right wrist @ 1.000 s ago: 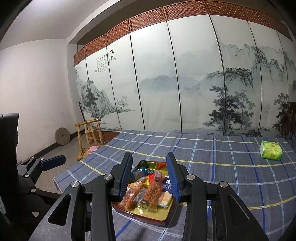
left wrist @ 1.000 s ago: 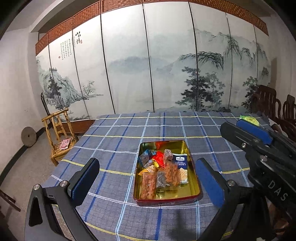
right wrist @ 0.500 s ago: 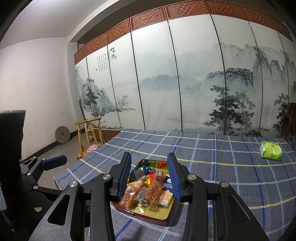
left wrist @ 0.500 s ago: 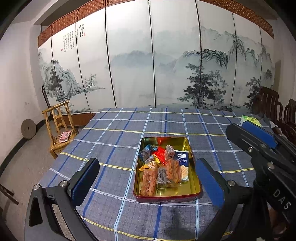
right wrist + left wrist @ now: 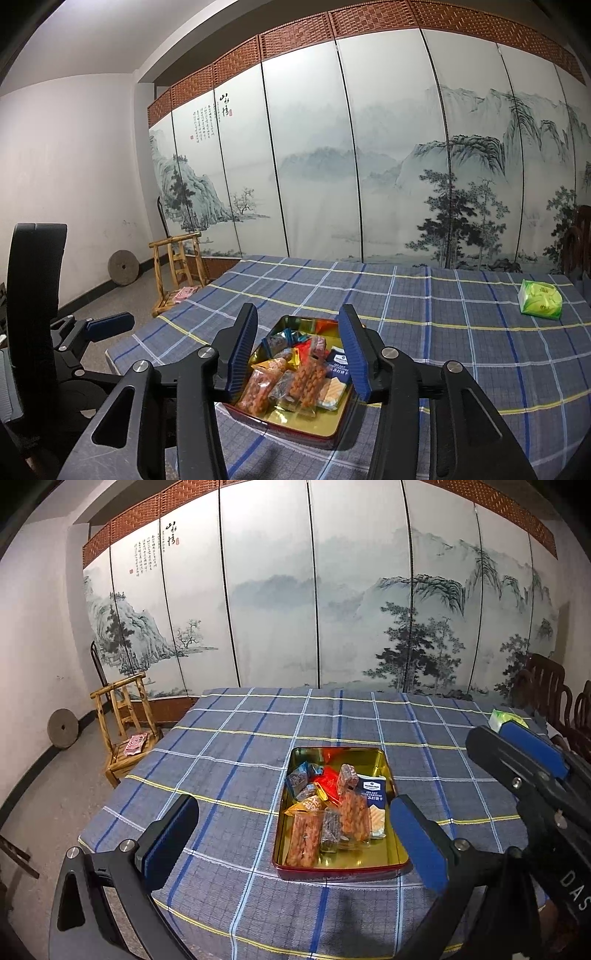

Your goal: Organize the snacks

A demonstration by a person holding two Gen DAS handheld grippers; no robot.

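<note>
A gold tin tray with a red rim (image 5: 340, 873) sits on the plaid tablecloth and holds several wrapped snacks: nut bars (image 5: 304, 834), a red packet (image 5: 328, 781) and a blue cracker pack (image 5: 373, 790). My left gripper (image 5: 291, 805) hovers in front of the tray, open wide, with nothing in it. My right gripper (image 5: 298, 312) hangs over the tray's near end (image 5: 295, 432). Its jaws are opening and nothing is pressed between them. A green packet (image 5: 540, 303) lies alone at the far right of the table.
The table's plaid cloth (image 5: 258, 738) stretches back to a painted folding screen. A small wooden chair (image 5: 125, 731) and a stone wheel (image 5: 62, 728) stand on the floor at the left. Dark wooden chairs (image 5: 546, 686) stand at the right.
The right gripper's jaws have spread a little wider. The left wrist view has shifted slightly. Tray and snacks lie as before.
</note>
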